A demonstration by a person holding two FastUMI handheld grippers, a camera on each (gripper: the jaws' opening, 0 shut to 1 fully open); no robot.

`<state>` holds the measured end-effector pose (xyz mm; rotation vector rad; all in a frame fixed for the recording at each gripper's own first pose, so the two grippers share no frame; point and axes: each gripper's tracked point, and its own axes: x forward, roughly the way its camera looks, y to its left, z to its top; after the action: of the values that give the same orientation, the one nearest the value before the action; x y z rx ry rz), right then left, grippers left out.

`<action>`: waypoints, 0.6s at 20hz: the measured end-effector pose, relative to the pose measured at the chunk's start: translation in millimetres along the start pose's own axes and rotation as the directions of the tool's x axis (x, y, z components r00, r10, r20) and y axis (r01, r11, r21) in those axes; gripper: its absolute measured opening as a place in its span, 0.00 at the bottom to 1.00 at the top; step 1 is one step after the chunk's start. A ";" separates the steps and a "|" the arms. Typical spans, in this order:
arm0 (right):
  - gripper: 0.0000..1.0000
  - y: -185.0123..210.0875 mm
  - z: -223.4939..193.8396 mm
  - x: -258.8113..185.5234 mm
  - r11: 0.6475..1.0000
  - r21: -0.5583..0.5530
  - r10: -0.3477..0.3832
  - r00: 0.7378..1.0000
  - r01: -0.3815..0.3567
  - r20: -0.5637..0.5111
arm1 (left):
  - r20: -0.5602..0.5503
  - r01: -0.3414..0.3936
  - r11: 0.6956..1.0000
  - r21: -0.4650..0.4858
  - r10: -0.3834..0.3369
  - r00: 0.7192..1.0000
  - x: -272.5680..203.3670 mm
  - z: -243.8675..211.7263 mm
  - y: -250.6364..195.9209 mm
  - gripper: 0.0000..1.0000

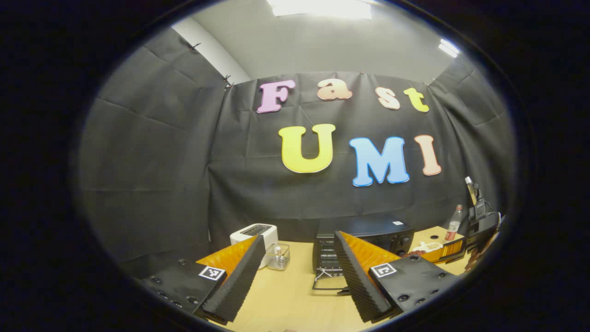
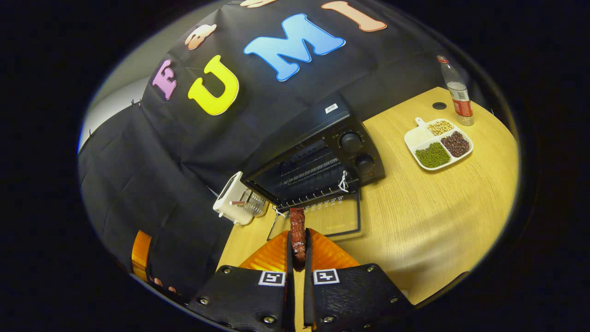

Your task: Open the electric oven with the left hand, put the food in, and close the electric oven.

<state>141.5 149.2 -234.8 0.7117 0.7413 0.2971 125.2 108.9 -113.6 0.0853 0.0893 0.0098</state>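
Oven [image 2: 318, 161], the black electric one, stands at the back edge of the wooden table [image 2: 428, 216] against the cloth wall, its glass door [image 2: 322, 220] dropped flat onto the tabletop in front of it, so the opening step looks done. The wire rack inside lies bare, judging by what the right gripper view shows of the dim cavity; its depth is hard to make out.

Beside the oven, toward the table's left back corner, sits a white toaster [image 2: 230, 199], with a small clear container [image 1: 278, 256] just next to it. Toward the right back corner a divided plate [image 2: 438, 144] holds three kinds of beans or grains, and a bottle [image 2: 455, 92] stands near it at the edge; neither seems part of this job.

The right gripper [image 2: 298, 246] has its jaws pinched shut on the food [image 2: 297, 233], a dark reddish strip that may be a sausage or meat piece, too small to tell. It is held lengthwise, pointing toward the open mouth above the lowered door, likely so it can slide straight in.

The left gripper [image 1: 299, 265] hangs with its jaws spread wide and nothing between them, lined up on the door's front, probably ready for closing. The far right of the table in its view is cluttered and cut off.
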 end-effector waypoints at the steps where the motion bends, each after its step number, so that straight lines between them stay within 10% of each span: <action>1: 0.08 3.3 3.1 11.2 1.000 0.001 0.000 1.000 0.000 0.008 | -0.002 -0.005 1.000 0.005 0.005 1.000 6.2 -2.3 6.4 0.99; 12: 0.08 12.7 34.5 118.3 0.999 0.051 0.000 0.996 -0.005 0.090 | -0.071 -0.059 0.997 0.059 0.063 0.995 47.6 -30.4 60.2 0.99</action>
<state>249.7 198.9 -268.7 0.7700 0.6640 0.2475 169.5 172.1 -142.9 0.1446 0.1602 0.0717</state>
